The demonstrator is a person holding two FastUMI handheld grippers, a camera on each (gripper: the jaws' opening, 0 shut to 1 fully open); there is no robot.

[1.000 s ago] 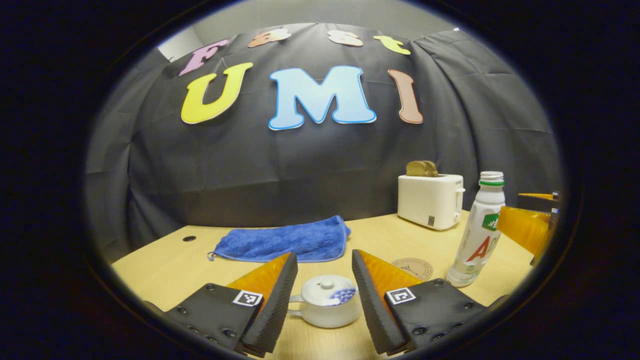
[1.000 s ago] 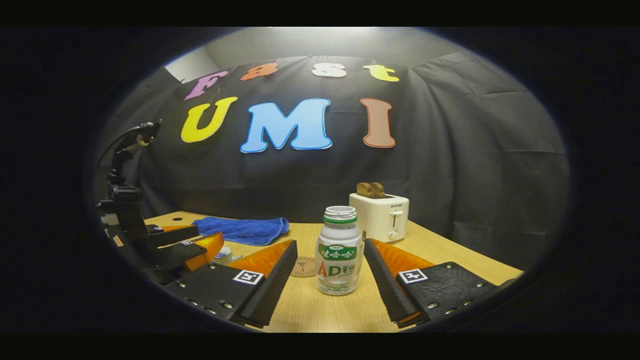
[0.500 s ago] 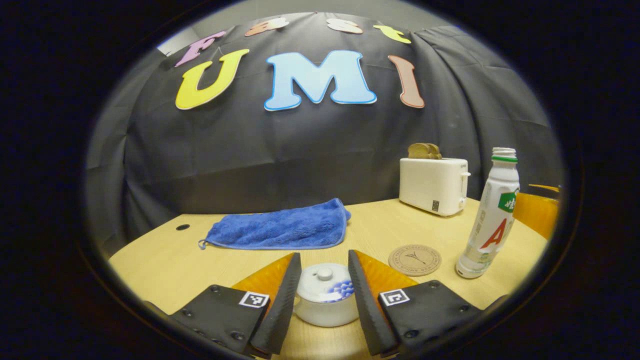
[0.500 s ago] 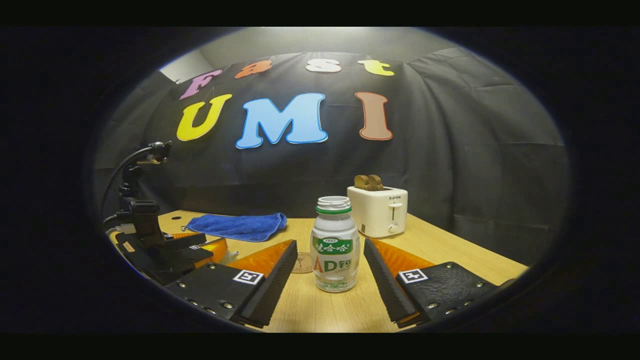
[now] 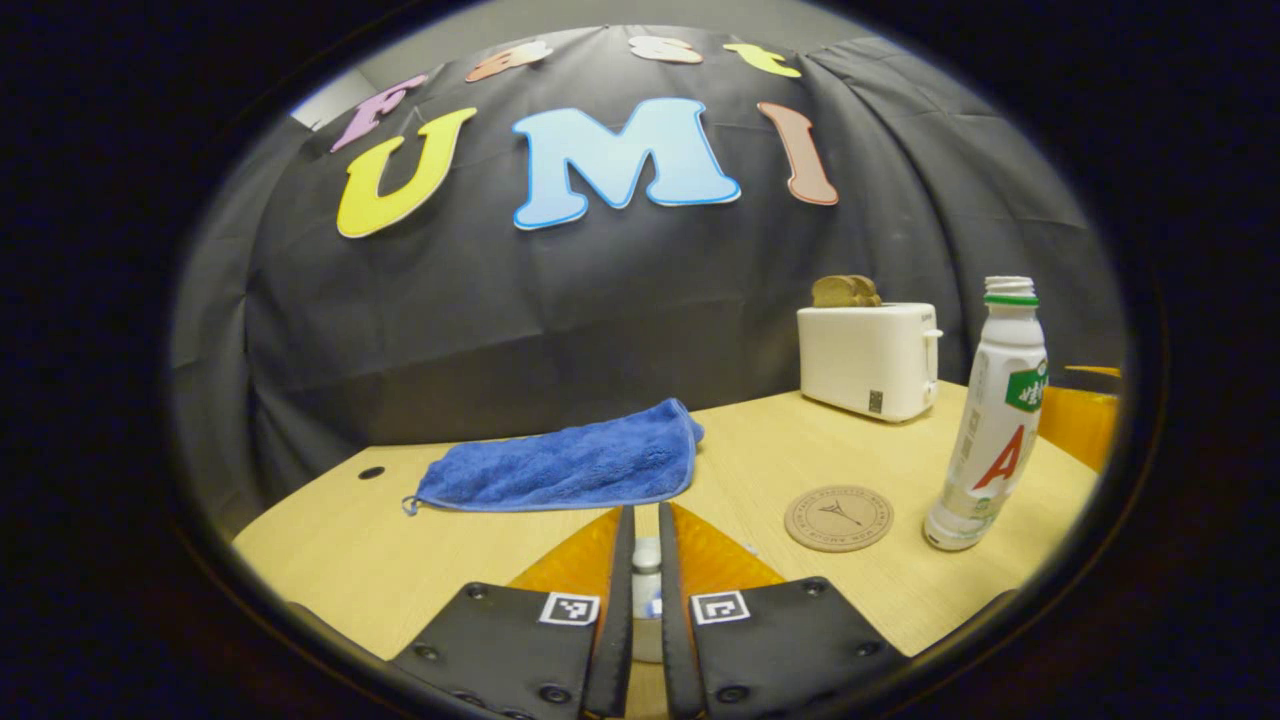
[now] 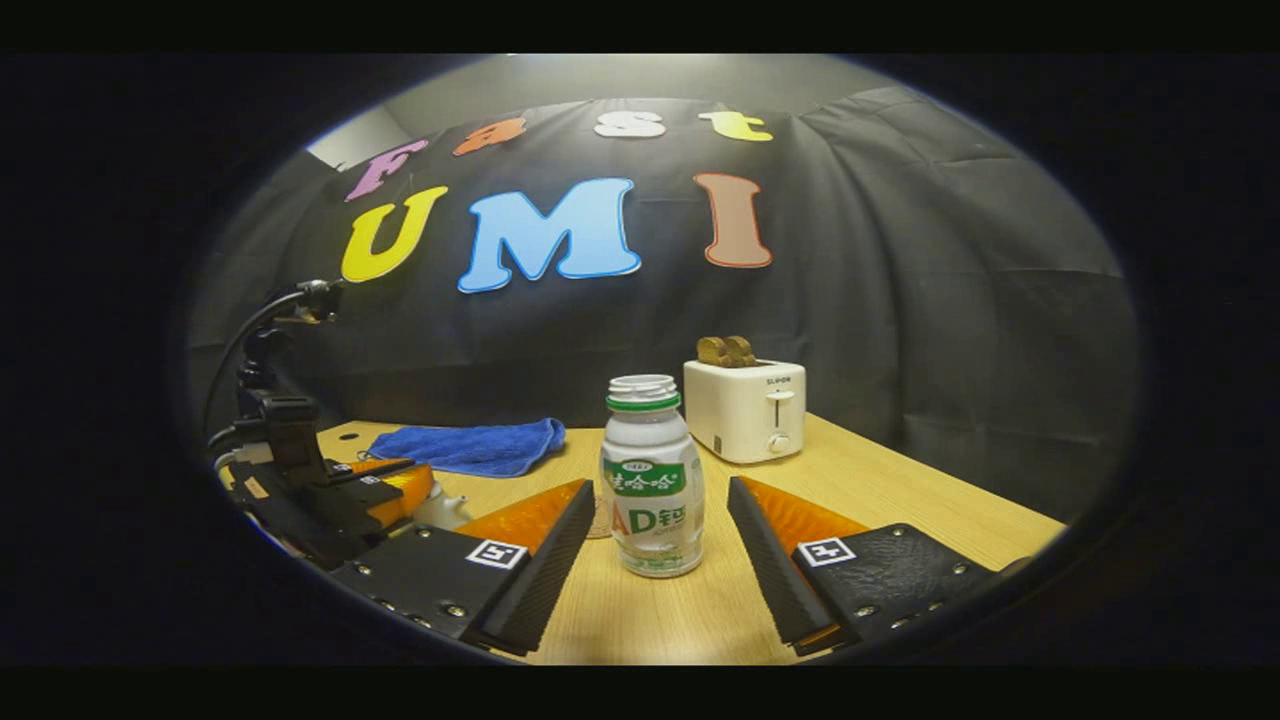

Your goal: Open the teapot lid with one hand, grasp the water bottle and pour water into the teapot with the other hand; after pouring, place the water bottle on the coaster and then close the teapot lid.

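A small white teapot stands on the table; between my left gripper's point(image 5: 640, 515) fingers I see just a strip of its lid knob point(image 5: 647, 556). That gripper is shut on the lid knob. In the right gripper view the left gripper point(image 6: 385, 483) hangs over the teapot point(image 6: 440, 508). The uncapped white water bottle point(image 6: 650, 480) stands upright between the spread fingers of my open right gripper point(image 6: 660, 487), which do not touch it. The bottle point(image 5: 992, 420) also stands at the right of the left gripper view. A round brown coaster point(image 5: 838, 517) lies left of it.
A white toaster point(image 5: 868, 360) with bread slices stands at the back right of the wooden table point(image 5: 330, 550). A blue towel point(image 5: 565, 465) lies folded at the back, with a cable hole point(image 5: 371, 472) to its left. The black cloth wall rises behind the table.
My left gripper came down over the teapot and its fingers went from wide apart to shut on the lid knob. The right gripper edged forward, still open around the bottle.
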